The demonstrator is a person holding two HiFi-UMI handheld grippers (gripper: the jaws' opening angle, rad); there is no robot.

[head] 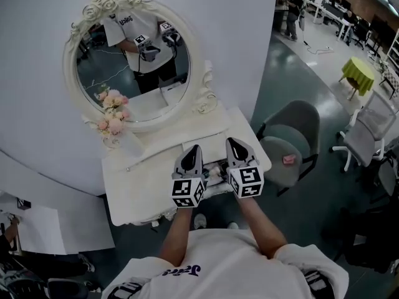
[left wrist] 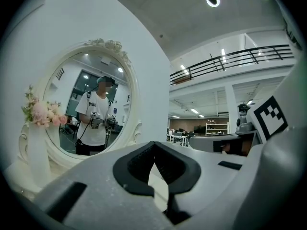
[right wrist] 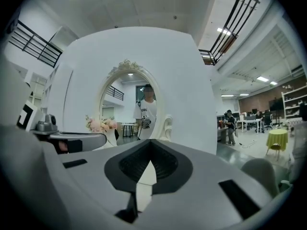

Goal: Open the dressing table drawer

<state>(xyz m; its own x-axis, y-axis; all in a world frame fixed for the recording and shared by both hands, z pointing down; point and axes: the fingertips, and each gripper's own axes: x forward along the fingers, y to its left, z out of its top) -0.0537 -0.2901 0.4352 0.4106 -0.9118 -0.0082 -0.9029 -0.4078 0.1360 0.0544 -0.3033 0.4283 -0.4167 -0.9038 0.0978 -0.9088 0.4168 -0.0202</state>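
The white dressing table stands against a curved white wall and carries an oval mirror. Both grippers hover side by side over its front right part, pointing at the wall. My left gripper is shut with nothing in it, its tips meeting. My right gripper is likewise shut and empty. Between and below them a dark gap shows at the drawer, which looks pulled out a little; the grippers hide most of it. The mirror reflects the person holding both grippers.
A white vase of pink flowers stands on the table's left, by the mirror. A grey chair sits close to the table's right. Farther right are a white office chair and a yellow-covered table.
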